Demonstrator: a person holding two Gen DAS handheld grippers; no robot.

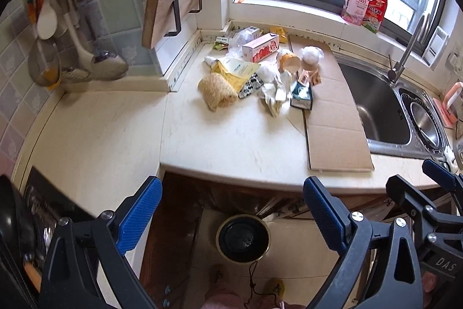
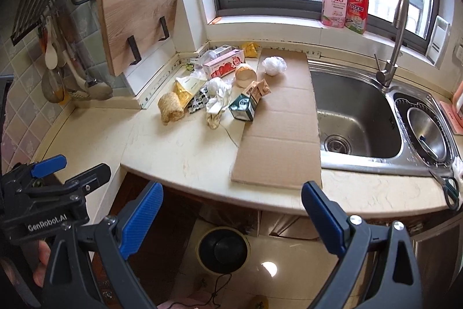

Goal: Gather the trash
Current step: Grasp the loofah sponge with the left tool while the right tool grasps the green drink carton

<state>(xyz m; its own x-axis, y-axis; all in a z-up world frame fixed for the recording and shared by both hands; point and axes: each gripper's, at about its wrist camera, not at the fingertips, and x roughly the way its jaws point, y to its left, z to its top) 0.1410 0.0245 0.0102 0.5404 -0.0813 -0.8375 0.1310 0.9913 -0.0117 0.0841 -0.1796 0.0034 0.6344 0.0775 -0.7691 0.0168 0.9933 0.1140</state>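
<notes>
Trash lies heaped on the pale counter [image 2: 185, 158] at the back corner under the window, at about 12 o'clock from both grippers and well apart from them. The heap holds a pink carton [image 2: 222, 66] on its side, a paper cup [image 2: 246, 74] tipped over, a yellow packet [image 2: 188, 87], a tan loofah sponge [image 2: 170, 107], crumpled paper [image 2: 217, 103] and a small dark green box [image 2: 242, 107]. A balled white plastic bag [image 2: 273, 65] rests on a flat sheet of cardboard [image 2: 282, 141], which lies just beside the steel sink [image 2: 358, 118] at 2 o'clock. The green box sits on the cardboard's left edge. Left gripper [image 1: 231, 217] is released, jaws spread wide, holding nothing, hanging in front of the counter edge. Right gripper [image 2: 233, 217] is likewise released and empty, at the same height. A round bin [image 2: 223, 250] with a dark liner stands on the floor below the counter, at 6 o'clock, showing between the fingers of each gripper. A wooden cutting board [image 2: 139, 19] hangs on brackets at 10 o'clock. Two spray bottles [image 2: 345, 0] stand on the window sill.
</notes>
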